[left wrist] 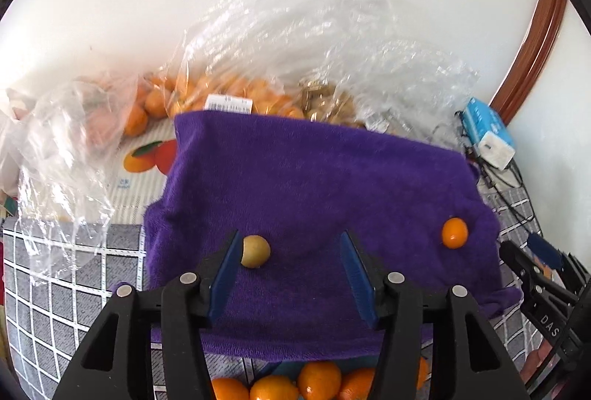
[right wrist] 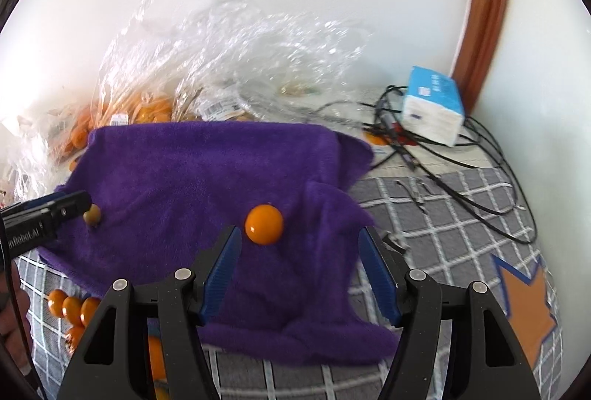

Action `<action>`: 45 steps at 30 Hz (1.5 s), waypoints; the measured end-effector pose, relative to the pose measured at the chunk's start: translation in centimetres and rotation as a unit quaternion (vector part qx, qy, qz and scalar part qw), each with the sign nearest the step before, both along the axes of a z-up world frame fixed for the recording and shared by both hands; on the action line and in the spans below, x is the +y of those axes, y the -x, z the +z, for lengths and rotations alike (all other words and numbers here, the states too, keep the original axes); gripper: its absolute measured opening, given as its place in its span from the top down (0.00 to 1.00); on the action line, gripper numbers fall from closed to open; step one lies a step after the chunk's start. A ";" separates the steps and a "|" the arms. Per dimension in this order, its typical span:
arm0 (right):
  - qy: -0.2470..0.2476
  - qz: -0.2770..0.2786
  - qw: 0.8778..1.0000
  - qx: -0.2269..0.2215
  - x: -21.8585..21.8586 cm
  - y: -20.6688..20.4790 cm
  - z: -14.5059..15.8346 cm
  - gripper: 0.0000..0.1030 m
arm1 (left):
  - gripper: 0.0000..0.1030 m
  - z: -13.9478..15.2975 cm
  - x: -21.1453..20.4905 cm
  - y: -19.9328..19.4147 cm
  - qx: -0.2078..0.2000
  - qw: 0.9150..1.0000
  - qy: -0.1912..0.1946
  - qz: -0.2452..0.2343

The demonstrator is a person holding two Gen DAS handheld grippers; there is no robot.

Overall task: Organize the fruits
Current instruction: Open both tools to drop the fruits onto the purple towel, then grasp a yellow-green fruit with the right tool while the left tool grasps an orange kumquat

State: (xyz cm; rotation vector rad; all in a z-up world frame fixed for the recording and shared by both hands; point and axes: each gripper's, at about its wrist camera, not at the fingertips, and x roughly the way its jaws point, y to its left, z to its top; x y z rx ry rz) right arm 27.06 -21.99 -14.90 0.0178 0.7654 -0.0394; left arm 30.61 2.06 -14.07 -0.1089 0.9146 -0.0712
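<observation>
A purple towel [left wrist: 314, 185] lies spread on the checked cloth; it also shows in the right wrist view [right wrist: 192, 178]. On it sit a small tan-yellow fruit [left wrist: 255, 251] and a small orange fruit [left wrist: 455, 233]. My left gripper [left wrist: 291, 244] is open just above the towel, its left finger touching the tan fruit. My right gripper [right wrist: 300, 241] is open, with the orange fruit [right wrist: 264, 224] just beyond its left finger. The left gripper's tip shows in the right wrist view beside the tan fruit [right wrist: 92, 214]. Several loose oranges [left wrist: 317, 381] lie at the towel's near edge.
Clear plastic bags of oranges [left wrist: 207, 93] stand behind the towel against the white wall. A blue and white box [right wrist: 434, 104] and tangled black cables [right wrist: 461, 156] lie at the back right. A grey checked cloth [right wrist: 443, 215] covers the surface. Several oranges [right wrist: 72, 305] lie at front left.
</observation>
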 end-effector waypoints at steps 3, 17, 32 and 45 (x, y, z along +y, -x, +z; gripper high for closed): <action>-0.004 -0.010 1.000 -0.011 -0.5 1.8 1.1 0.33 | 0.47 1.8 0.4 0.9 -0.021 1.000 0.006 0.010; -0.021 0.002 0.999 -0.025 0.8 8.8 2.0 0.32 | 0.47 4.1 2.8 8.5 -0.051 0.999 0.002 0.014; -0.022 0.055 0.998 -0.012 4.2 12.1 0.1 0.34 | 0.47 0.9 5.7 15.0 -0.031 0.998 -0.019 0.042; -0.027 0.066 0.997 -0.005 5.5 13.1 -2.6 0.37 | 0.47 -4.1 8.0 17.9 0.006 0.997 -0.030 0.078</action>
